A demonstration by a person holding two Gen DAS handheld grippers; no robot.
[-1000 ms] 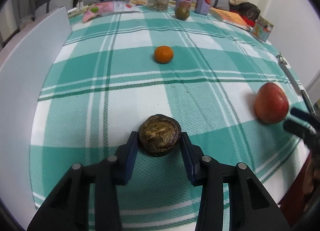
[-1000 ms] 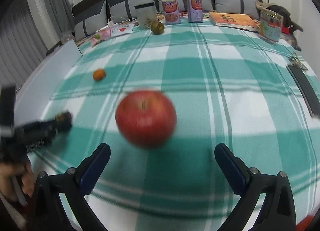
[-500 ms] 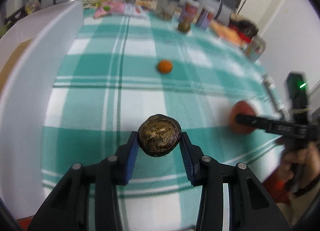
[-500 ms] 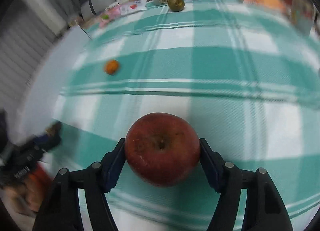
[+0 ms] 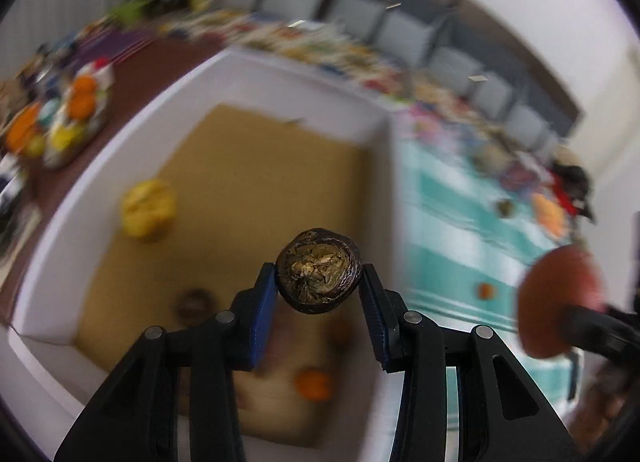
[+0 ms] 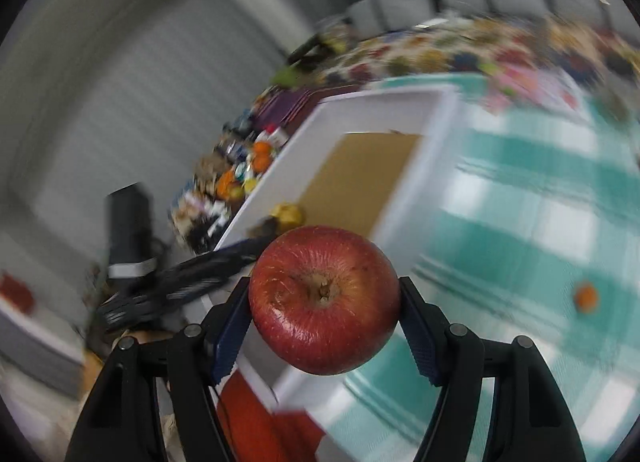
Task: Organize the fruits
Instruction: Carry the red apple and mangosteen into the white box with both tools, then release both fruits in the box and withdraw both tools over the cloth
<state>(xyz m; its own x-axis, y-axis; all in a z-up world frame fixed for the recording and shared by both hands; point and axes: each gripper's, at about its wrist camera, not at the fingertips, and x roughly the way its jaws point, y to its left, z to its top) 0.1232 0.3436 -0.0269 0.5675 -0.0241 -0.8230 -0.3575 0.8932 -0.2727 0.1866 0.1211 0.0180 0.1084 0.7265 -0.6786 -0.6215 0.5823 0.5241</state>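
Observation:
My left gripper (image 5: 319, 294) is shut on a dark brown wrinkled fruit (image 5: 319, 271) and holds it in the air above a white box (image 5: 304, 78) with a brown cardboard floor. Inside the box lie a yellow fruit (image 5: 148, 208), a dark fruit (image 5: 195, 302) and an orange fruit (image 5: 314, 384). My right gripper (image 6: 325, 322) is shut on a red apple (image 6: 325, 318), held near the box's corner (image 6: 400, 198). The apple also shows at the right of the left wrist view (image 5: 560, 300).
A small orange (image 6: 586, 297) and a greenish fruit (image 5: 505, 208) lie on the green checked tablecloth (image 6: 520, 198). Cluttered items and a fruit bowl (image 5: 68, 118) sit left of the box. Grey cushions (image 5: 400, 26) line the back.
Both grippers have lifted off the table and swung left toward the white box, each still holding its fruit. The views are blurred by motion.

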